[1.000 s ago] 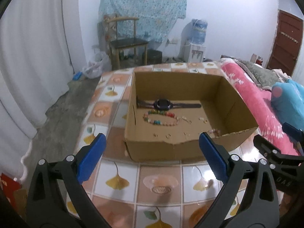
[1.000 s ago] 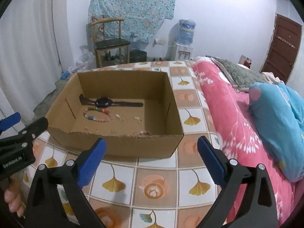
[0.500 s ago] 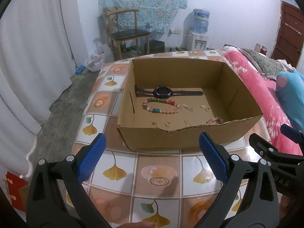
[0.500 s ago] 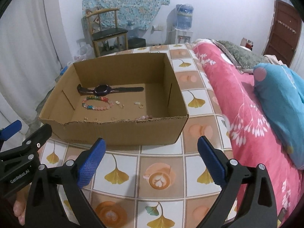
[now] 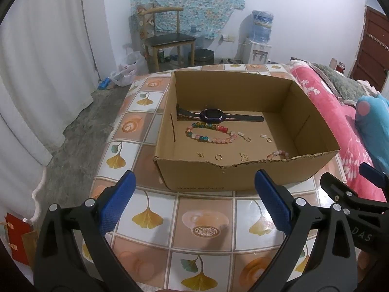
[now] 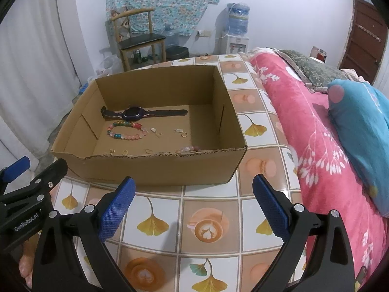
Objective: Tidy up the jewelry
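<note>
The left claw (image 5: 194, 202) stands wide open above the tiled bench (image 5: 204, 221), holding and touching nothing; the right claw (image 6: 193, 203) gapes equally wide and empty; the right wrist view alone shows fingertips (image 6: 24, 267) of a hand low at the left edge, and the blue pillow (image 6: 359, 126) on the pink bed in full; the cardboard box (image 5: 243, 177) on the bench holds a dark watch (image 5: 214, 116), a multicoloured bead bracelet (image 5: 210, 133), a pink bead bracelet (image 5: 278, 154) by the torn front wall, and small gold rings (image 5: 218, 157) scattered loose.
</note>
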`<state>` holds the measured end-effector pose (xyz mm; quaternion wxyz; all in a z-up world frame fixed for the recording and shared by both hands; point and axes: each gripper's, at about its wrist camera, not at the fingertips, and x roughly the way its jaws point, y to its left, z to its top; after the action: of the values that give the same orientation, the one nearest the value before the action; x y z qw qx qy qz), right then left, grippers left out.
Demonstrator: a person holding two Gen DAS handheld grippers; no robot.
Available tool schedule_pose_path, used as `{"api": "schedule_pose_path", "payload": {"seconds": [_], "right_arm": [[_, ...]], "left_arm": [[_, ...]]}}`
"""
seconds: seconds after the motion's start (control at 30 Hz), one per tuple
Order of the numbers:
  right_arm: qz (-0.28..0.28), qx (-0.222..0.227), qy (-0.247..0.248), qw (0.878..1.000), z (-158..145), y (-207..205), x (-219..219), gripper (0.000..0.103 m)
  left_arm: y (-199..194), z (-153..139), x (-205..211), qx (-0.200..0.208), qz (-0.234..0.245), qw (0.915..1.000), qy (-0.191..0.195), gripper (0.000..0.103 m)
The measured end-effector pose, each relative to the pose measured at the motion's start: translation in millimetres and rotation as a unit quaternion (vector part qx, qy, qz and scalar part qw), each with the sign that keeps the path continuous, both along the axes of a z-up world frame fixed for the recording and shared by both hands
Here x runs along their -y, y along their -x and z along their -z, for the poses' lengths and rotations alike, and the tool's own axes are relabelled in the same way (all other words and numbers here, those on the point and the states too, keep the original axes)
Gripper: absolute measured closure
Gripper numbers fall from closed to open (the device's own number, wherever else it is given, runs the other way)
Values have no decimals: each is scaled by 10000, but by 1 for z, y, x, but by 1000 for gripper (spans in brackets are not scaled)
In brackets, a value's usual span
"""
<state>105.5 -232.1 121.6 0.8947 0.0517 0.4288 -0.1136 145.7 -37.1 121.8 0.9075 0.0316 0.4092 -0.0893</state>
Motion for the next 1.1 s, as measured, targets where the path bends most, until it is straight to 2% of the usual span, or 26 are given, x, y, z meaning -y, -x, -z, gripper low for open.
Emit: {"api": "schedule_pose_path", "payload": {"seconds": [1.1], "right_arm": [[14,-31,-79,10000,3,0,-2,9]], "left_arm": [[1,2,7,-55,96,9999,-68,8]]}}
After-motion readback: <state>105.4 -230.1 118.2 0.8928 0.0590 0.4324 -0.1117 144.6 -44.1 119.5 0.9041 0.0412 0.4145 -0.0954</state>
